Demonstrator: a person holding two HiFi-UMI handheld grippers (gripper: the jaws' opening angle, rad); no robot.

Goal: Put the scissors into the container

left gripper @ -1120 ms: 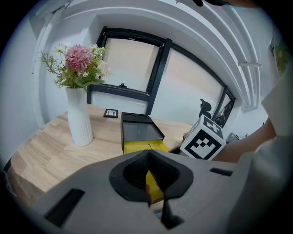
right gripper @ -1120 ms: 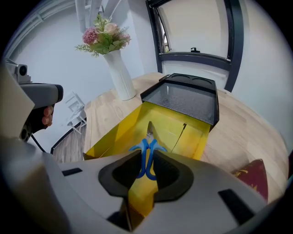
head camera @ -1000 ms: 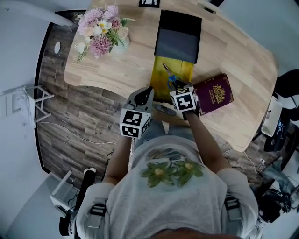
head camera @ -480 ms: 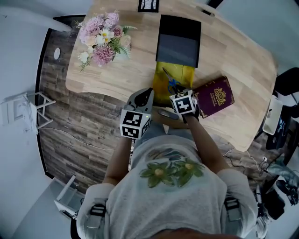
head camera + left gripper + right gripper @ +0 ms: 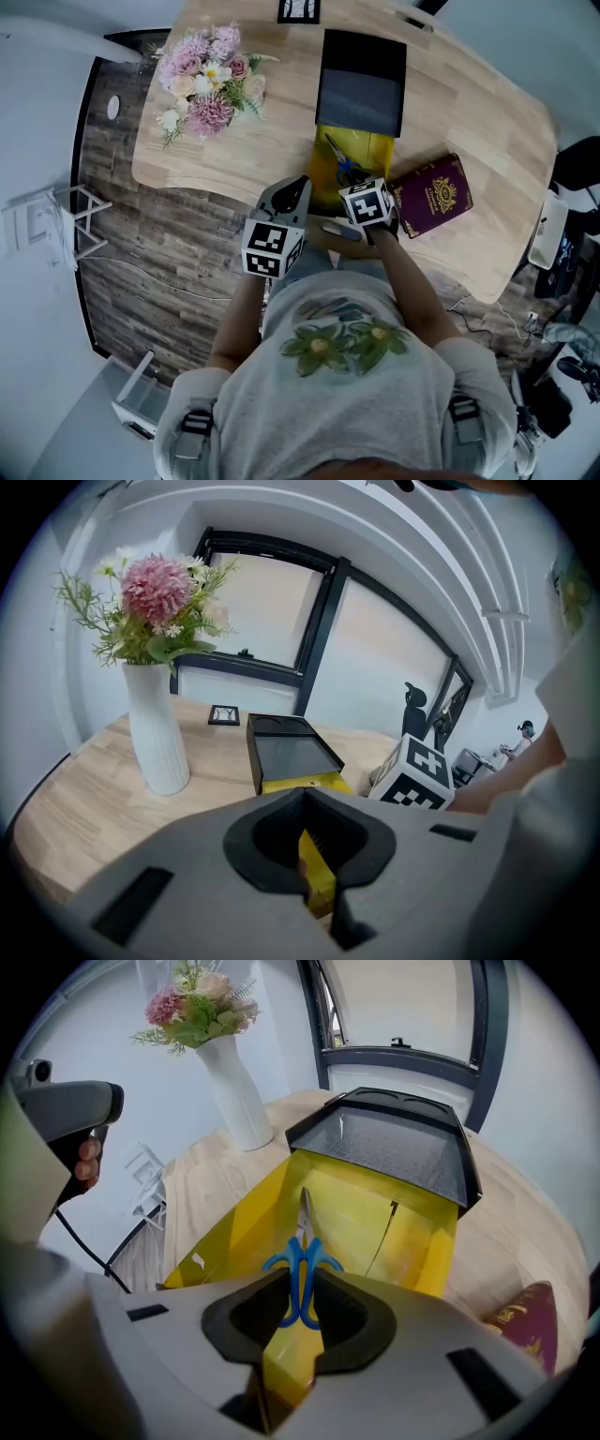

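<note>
Lying flat on the floor of the yellow tray (image 5: 234,1232), the scissors (image 5: 303,1241) sit just beyond the fingers (image 5: 248,1321) of the right gripper (image 5: 300,1335), blades pointing away from them and blue handles nearest. The handle ends show through the gap between the fingers, and the pads hide their outer sides. These fingers stand a narrow gap apart and clasp nothing. Below the gap the tray's near corner shows. Farther ahead of the fingers the tray runs under the black box (image 5: 394,1152), which covers its far end. To the right of the fingers, on the table (image 5: 469,122), lies a dark red book (image 5: 431,195). Far ahead and to their left stands a white vase (image 5: 234,1091) of flowers (image 5: 197,1002).

The left gripper (image 5: 314,855) hovers off the table's near edge, beside the right one. Its fingers (image 5: 272,841) are likewise a narrow slit apart and hold nothing. Through the slit a yellow corner of the tray is seen. Ahead of these fingers sits the black box, to their left the vase, and just to their right the marked cube (image 5: 417,771) of the right gripper.
</note>
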